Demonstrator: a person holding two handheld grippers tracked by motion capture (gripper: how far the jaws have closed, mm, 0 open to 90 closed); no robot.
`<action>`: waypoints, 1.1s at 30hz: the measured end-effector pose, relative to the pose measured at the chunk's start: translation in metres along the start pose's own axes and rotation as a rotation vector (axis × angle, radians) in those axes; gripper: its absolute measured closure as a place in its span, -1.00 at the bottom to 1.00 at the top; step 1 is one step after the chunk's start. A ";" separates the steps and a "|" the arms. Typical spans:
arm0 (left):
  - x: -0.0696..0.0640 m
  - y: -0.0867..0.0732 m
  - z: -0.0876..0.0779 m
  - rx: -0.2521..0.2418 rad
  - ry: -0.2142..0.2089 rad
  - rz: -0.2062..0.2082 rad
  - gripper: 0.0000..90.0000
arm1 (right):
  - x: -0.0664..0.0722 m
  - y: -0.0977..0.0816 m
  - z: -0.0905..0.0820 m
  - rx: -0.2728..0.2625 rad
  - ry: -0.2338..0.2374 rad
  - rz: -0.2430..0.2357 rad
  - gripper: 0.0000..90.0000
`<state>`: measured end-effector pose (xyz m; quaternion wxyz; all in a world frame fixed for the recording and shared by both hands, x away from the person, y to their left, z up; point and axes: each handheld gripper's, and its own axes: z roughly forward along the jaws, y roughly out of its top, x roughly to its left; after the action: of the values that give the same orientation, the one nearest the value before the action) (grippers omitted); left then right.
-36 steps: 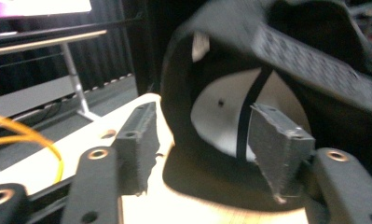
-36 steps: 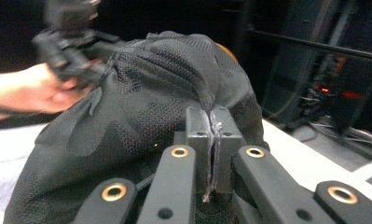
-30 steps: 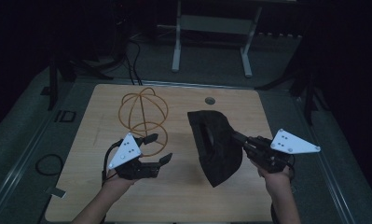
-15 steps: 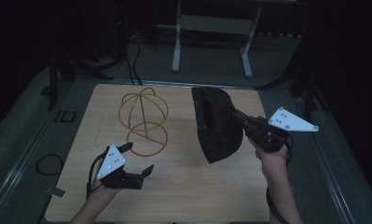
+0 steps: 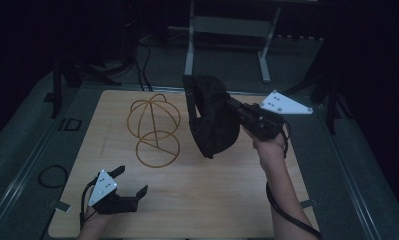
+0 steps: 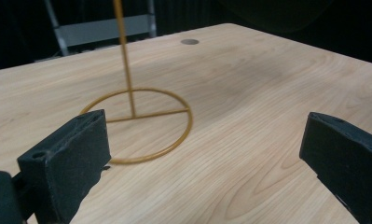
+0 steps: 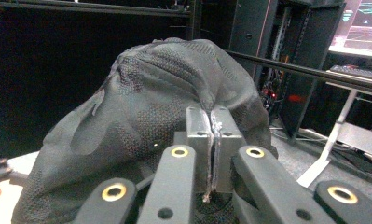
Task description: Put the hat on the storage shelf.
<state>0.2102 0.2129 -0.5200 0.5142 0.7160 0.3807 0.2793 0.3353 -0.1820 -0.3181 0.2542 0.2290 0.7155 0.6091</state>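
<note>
My right hand-held gripper (image 5: 233,111) is clamped tight on a fold of one black mesh cap (image 5: 210,116), its jaws pressed together on the fabric, and the cap hangs in the air above the far right part of the worktop (image 5: 227,190). My left hand-held gripper (image 5: 128,181) sits low over the near left corner with its jaws spread wide, holding nothing. One gold wire hat stand (image 5: 154,127) stands upright on the worktop, its ring base (image 6: 141,126) just ahead of my left jaws, beside the cap.
</note>
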 end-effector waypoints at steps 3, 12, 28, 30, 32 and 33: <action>0.003 -0.009 -0.002 -0.001 0.007 -0.024 -0.95 | 0.004 0.005 0.015 0.006 0.019 0.002 0.96; 0.011 -0.024 -0.006 -0.006 0.045 -0.057 -0.95 | 0.023 0.009 0.063 0.052 0.081 -0.001 0.96; 0.016 -0.031 -0.008 0.000 0.048 -0.066 -0.95 | 0.052 0.001 0.129 0.150 0.157 0.000 0.96; 0.016 -0.031 -0.009 -0.003 0.047 -0.073 -0.95 | 0.053 0.000 0.136 0.155 0.159 0.008 0.96; 0.016 -0.031 -0.009 -0.004 0.046 -0.073 -0.95 | 0.055 0.000 0.143 0.163 0.157 0.009 0.96; 0.016 -0.031 -0.009 -0.003 0.047 -0.070 -0.95 | 0.056 0.000 0.147 0.168 0.157 0.008 0.96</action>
<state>0.2039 0.2364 -0.5470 0.5157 0.6948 0.4170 0.2782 0.3863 -0.0355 -0.3421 0.1749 0.2041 0.7809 0.5639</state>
